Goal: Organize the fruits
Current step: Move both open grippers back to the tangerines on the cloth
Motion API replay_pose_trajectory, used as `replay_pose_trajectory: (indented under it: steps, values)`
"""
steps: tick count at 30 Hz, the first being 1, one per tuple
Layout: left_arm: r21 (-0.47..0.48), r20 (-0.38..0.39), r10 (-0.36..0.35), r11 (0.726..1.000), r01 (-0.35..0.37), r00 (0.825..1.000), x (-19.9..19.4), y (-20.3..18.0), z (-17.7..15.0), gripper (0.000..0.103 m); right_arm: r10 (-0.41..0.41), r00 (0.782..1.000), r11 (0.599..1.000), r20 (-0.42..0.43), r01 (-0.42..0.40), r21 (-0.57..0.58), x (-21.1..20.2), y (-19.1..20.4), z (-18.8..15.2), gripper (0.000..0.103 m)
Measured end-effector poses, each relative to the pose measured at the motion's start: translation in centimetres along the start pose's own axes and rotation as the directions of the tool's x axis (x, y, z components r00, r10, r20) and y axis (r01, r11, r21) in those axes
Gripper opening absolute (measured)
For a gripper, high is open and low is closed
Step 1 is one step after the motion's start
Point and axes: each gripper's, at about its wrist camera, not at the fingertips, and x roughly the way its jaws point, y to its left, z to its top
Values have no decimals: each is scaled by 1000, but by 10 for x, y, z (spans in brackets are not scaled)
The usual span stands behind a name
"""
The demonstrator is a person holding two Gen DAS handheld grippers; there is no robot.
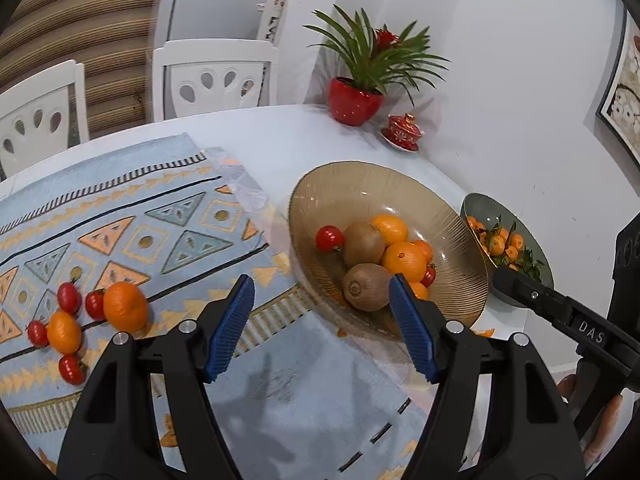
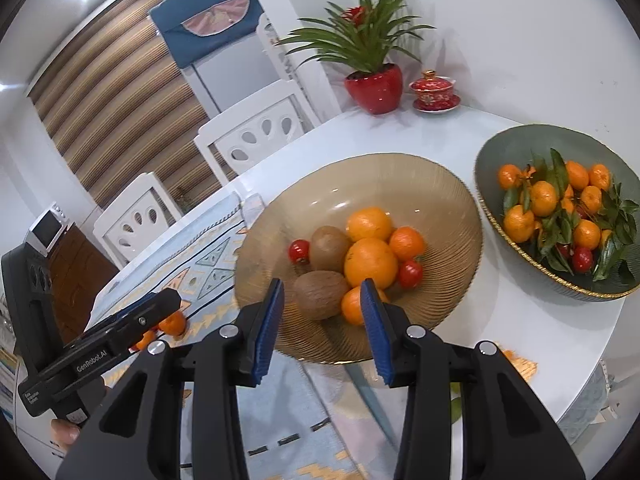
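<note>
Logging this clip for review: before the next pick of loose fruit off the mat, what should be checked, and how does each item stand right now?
1. Left tool empty and open: ok, nothing between its blue pads.
2. Right tool empty and open: ok.
3. Loose fruit left to move: ok, two oranges and several cherry tomatoes lie on the patterned mat.
4. Room in the amber bowl: ok, its far half is bare.
5. Path from the left tool to the loose fruit: ok, only mat lies between them.
6. Fruit in the amber bowl settled: cannot tell from one moment.
</note>
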Motion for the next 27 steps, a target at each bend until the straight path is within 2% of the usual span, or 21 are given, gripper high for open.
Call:
replay_pose_trajectory:
  steps: [9,17,19,22,27]
  values:
    - [-39,22,62,997,-61,998,-31,41,-16,69,43,998,998,-41,-45,-44,13,35,-14,40]
    - [-142,-20,185,972,-186,983,-55,116,-47,67,67,994,989,-83,-78,-127,34,80,-29,40]
    - [-182,-31,192,964,-194,981,-61,137,-52,67,72,993,986,-97,-86,-145,40,91,-31,40]
    - [-233,-68,211,947,-222,975,-63,167,-54,59,81,989,977,-123,-103,-187,53,113,-34,40]
    - [-310,-52,174,933,-181,983,-67,201,-54,58,92,985,956,-148,-129,-265,75,158,-35,45]
